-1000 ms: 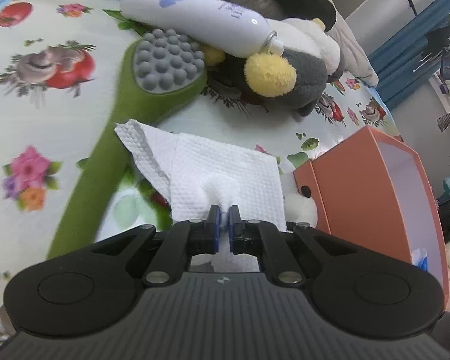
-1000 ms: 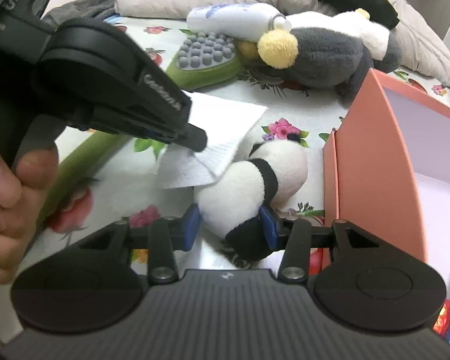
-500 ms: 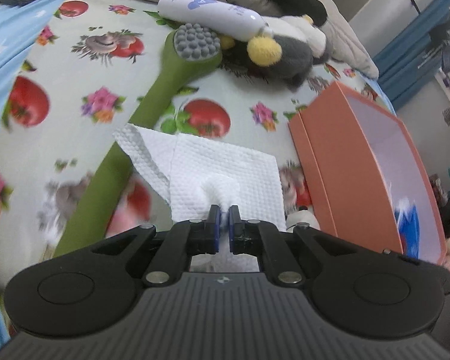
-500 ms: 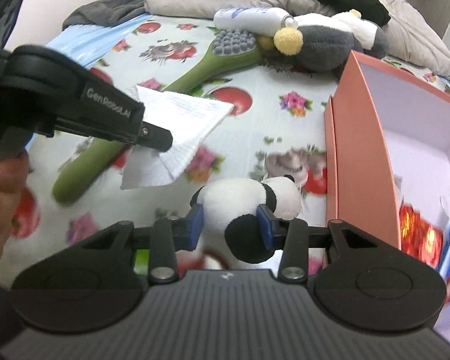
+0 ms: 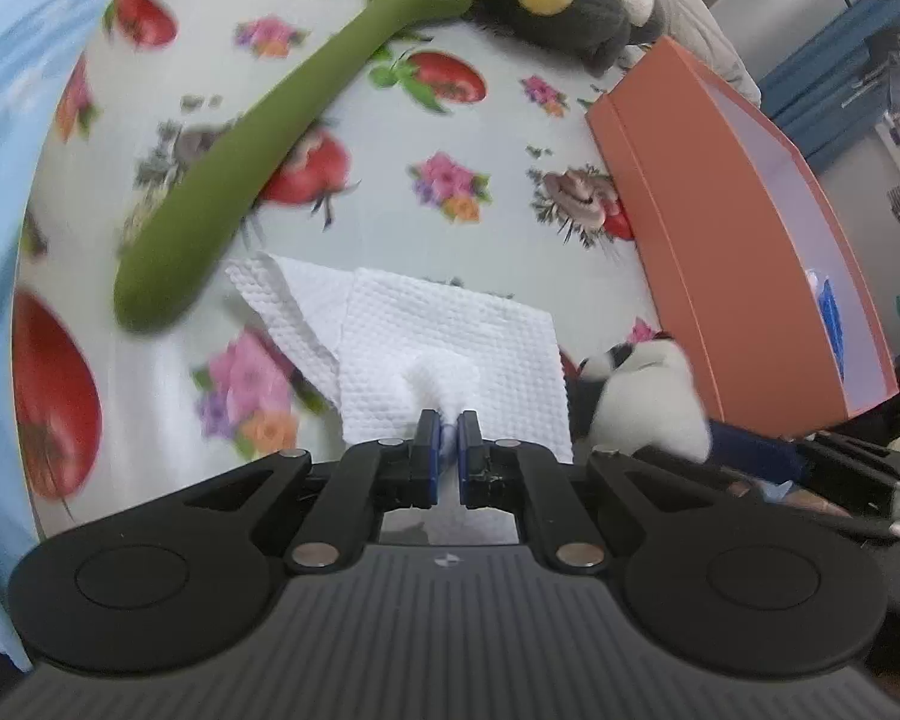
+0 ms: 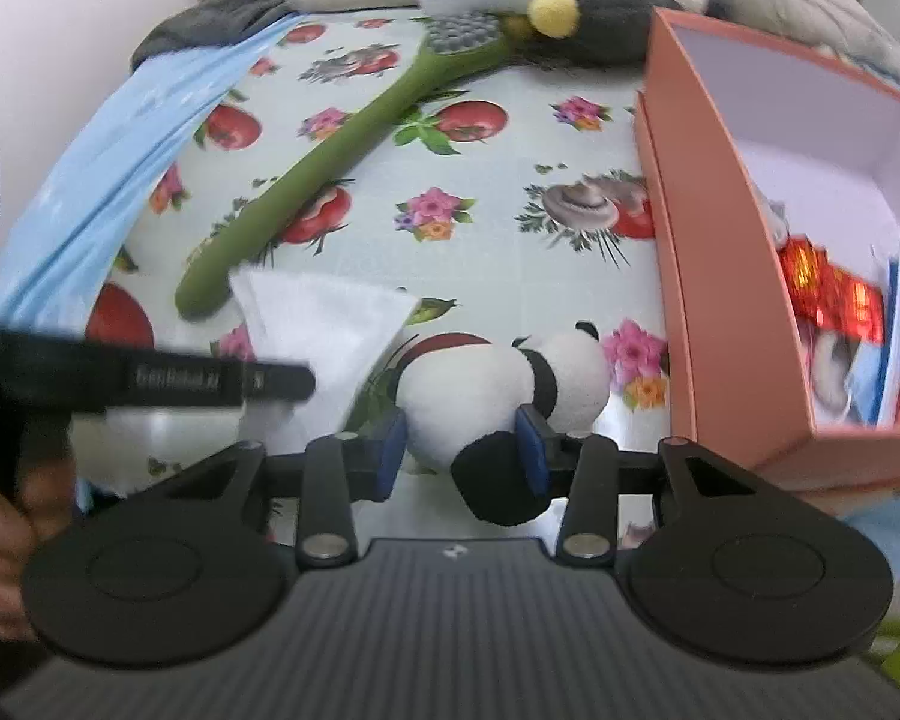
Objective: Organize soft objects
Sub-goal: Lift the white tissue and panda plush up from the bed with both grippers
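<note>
Fruit-printed bedding (image 6: 498, 192) lay under both loads. The left gripper (image 5: 448, 441) was clenched on a tissue (image 5: 450, 330); the right gripper (image 6: 462, 447), jaws easing apart, pinched a panda (image 6: 510, 384) beside the box (image 6: 708, 276), probably their destination.

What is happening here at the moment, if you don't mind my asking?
A person is tidying soft things on a bed with a handheld gripper in each hand. The left gripper is shut on a white paper towel, held up off the floral sheet. The right gripper has a small panda plush between its pads, with its jaws opening slightly. Both are near an open orange box that already holds some packets. A green massage brush and a grey plush lie farther back.
</note>
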Available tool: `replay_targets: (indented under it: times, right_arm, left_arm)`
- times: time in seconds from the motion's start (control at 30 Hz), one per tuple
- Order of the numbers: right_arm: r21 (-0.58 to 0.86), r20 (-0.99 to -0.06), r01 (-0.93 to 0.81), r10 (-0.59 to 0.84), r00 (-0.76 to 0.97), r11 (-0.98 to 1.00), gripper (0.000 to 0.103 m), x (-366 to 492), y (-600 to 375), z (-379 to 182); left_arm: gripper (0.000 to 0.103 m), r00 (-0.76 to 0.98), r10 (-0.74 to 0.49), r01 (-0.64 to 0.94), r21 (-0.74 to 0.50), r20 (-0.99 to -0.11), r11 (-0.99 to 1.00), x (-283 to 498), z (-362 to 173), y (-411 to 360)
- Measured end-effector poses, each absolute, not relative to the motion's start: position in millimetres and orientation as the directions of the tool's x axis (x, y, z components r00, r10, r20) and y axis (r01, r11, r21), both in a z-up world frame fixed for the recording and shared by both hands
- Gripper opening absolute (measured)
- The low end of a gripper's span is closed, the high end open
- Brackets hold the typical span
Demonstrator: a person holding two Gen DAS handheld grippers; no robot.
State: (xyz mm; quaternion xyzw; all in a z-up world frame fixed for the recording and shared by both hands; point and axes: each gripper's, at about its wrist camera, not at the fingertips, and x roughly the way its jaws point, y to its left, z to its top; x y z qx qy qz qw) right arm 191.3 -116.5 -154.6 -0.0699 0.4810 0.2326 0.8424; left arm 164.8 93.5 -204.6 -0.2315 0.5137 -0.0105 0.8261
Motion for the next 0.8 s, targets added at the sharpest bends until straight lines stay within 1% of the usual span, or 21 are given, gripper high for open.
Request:
replay_targets:
  times: [0.07,0.27,0.47,0.6,0.7,0.8]
  right_arm:
    - [0.136,-0.85,-0.415,0.321,0.417,0.899,0.049,191,-119,-156]
    - [0.261,-0.87,-0.263,0.344,0.352,0.929,0.049,190,-127,-167]
    - [0.362,-0.861,-0.089,0.369,0.35,0.928,0.049,192,-134,-169]
    - [0.367,-0.862,0.008,0.337,0.378,0.93,0.05,199,-138,-169]
    - [0.326,-0.872,0.041,0.283,0.4,0.945,0.049,202,-136,-172]
    - [0.302,-0.888,0.077,0.251,0.384,0.95,0.05,204,-137,-180]
  left_arm:
    - [0.007,0.464,-0.235,-0.225,-0.37,-0.854,0.901,160,-208,95]
    - [0.007,0.466,-0.236,-0.22,-0.37,-0.853,0.903,152,-210,103]
    - [0.007,0.469,-0.251,-0.212,-0.384,-0.847,0.899,148,-211,104]
    - [0.007,0.467,-0.246,-0.206,-0.375,-0.849,0.904,146,-211,103]
    - [0.007,0.47,-0.243,-0.211,-0.376,-0.848,0.902,143,-210,105]
    - [0.007,0.471,-0.238,-0.219,-0.374,-0.849,0.901,142,-210,108]
